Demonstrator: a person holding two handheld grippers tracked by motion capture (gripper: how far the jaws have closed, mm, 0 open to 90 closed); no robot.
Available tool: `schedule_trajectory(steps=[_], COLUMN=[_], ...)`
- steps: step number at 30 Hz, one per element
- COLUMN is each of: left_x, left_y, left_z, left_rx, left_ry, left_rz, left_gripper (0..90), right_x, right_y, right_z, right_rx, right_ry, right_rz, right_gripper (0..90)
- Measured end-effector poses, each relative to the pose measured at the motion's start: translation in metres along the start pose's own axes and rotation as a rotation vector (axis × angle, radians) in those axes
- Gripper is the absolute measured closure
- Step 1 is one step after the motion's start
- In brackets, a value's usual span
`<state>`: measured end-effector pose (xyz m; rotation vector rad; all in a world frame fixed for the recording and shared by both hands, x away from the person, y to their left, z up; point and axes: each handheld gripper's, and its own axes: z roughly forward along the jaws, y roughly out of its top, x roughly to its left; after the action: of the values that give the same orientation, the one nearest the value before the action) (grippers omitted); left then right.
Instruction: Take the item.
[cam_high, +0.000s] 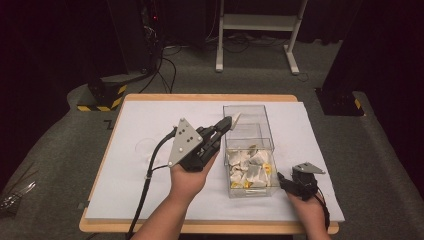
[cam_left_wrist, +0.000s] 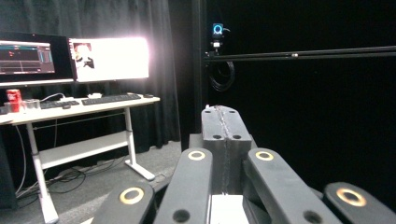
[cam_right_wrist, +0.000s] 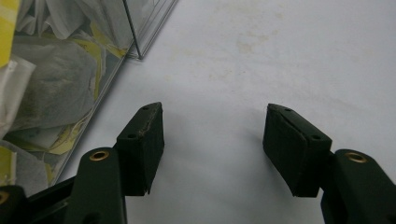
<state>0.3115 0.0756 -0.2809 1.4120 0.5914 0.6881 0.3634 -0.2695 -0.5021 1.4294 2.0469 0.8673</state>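
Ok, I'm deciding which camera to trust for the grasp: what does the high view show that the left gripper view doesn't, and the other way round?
High view: a white packet pinched at the tip of the left hand-held gripper, above the clear box, whose near compartment holds more packets; the right hand-held gripper sits open beside the box. Left gripper view: a desk with two monitors, a keyboard and a red can. Both: the left hand-held gripper's jaws pressed shut.
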Motion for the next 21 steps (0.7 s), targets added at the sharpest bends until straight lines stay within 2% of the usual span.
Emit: schedule_trajectory(steps=[21], left_x=[0.035], left_y=[-0.005], left_z=[-0.026], left_rx=[0.007], left_ry=[0.092], left_rz=[-0.012], left_gripper=[90.0], right_x=[0.0], right_y=[0.0], right_z=[0.0], right_rx=[0.0], right_ry=[-0.001], right_rz=[0.0], right_gripper=[38.6])
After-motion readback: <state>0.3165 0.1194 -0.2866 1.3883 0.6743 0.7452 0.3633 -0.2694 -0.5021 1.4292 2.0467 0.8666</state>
